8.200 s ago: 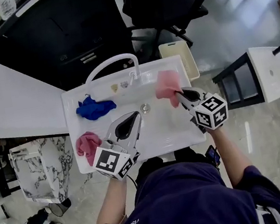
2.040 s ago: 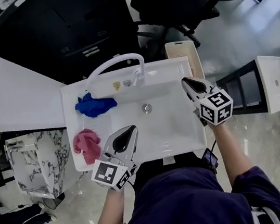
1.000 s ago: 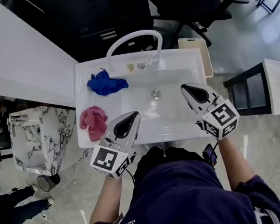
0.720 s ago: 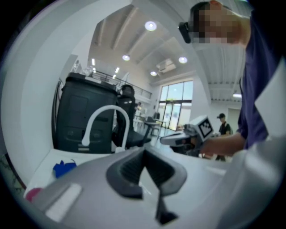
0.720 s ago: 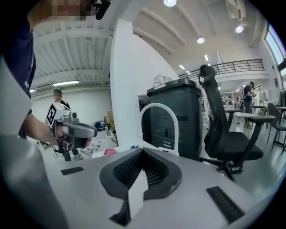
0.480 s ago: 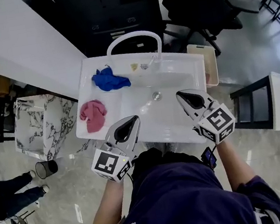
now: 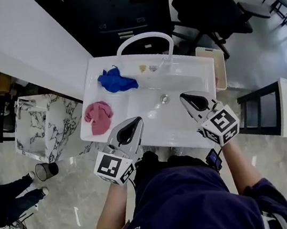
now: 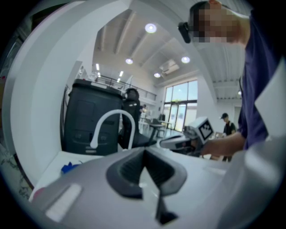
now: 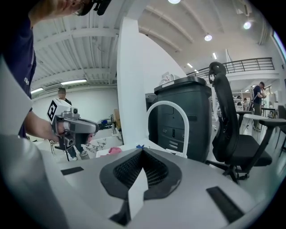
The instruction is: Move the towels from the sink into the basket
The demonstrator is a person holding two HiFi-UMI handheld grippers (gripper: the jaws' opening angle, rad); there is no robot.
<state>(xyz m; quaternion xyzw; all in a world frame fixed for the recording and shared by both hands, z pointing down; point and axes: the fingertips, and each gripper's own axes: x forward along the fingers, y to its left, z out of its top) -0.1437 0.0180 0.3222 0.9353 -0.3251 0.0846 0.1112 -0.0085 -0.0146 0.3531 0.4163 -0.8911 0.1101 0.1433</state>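
A crumpled pink towel (image 7: pixel 98 116) lies on the ledge of the sink (image 7: pixel 190 69), just left of the left gripper (image 7: pixel 135 120). A bunched blue towel (image 7: pixel 115 81) sits beyond it. Both grippers hover over the basin, pressed together and empty. The basket (image 7: pixel 218 67) stands beyond the right gripper (image 7: pixel 183 97).

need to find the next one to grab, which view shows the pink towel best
The head view: the whole pink towel lies on the sink's left ledge. The right gripper view catches only a small pink scrap of it; the left gripper view shows none clearly.
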